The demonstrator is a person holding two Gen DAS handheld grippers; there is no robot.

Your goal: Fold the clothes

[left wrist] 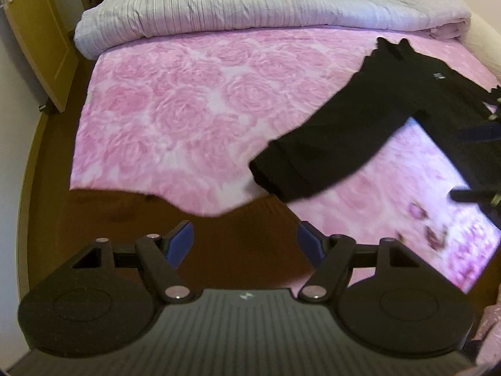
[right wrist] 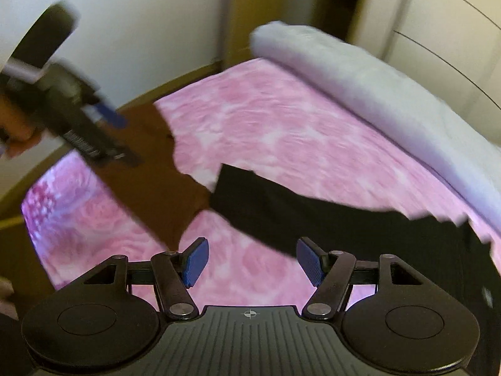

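A black garment (left wrist: 360, 119) lies spread on the pink rose-patterned bed sheet (left wrist: 175, 106), with one long cuffed part reaching toward the bed's near edge. My left gripper (left wrist: 244, 244) is open and empty, hovering over the brown surface short of the cuff. My right gripper (right wrist: 253, 261) is open too, with nothing between its blue pads, just above the sheet at the near edge of the black garment (right wrist: 313, 216). One of the right gripper's fingers (left wrist: 482, 133) shows at the right edge of the left wrist view. The blurred left gripper's fingers (right wrist: 109, 116) appear at upper left in the right wrist view.
A grey ribbed quilt (left wrist: 250, 6) lies rolled along the far side of the bed. A brown surface (left wrist: 156, 213) is exposed where the pink sheet ends. A wooden door (left wrist: 34, 37) stands at far left; white drawers (right wrist: 454, 31) are behind the bed.
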